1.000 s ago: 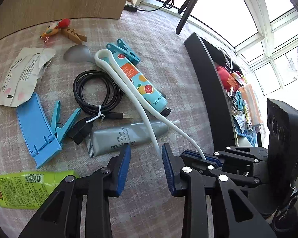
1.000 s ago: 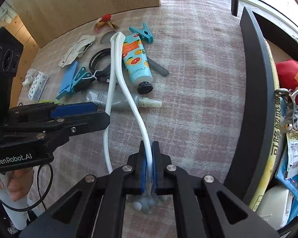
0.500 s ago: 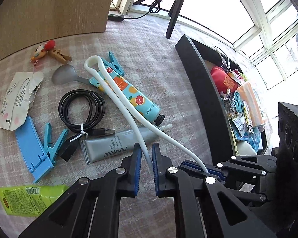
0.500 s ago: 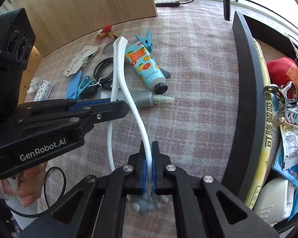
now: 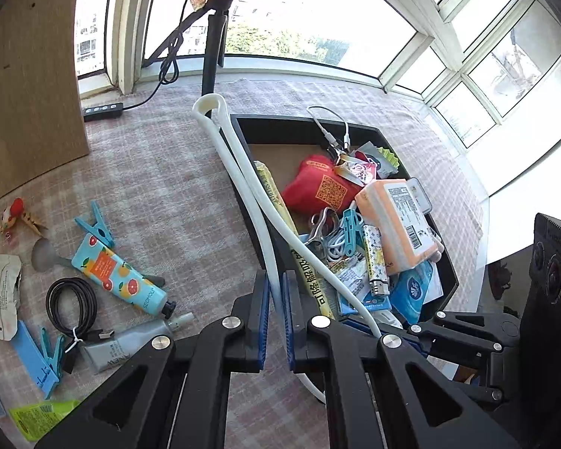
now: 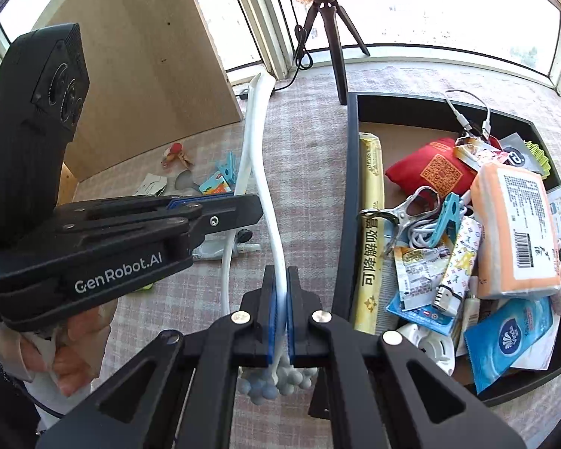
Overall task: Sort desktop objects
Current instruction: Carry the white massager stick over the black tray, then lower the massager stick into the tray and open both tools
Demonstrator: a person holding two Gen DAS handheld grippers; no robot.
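Black tray crammed with packets, clips, perhaps a lighter.

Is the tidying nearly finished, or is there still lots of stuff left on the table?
About halfway. The black tray already holds plenty, like a red pouch and an orange pack. Right now the left claw and right claw both pinch the long white massager, lifted by the tray. Still left: the fruit-print tube, black cable, blue clip and more.
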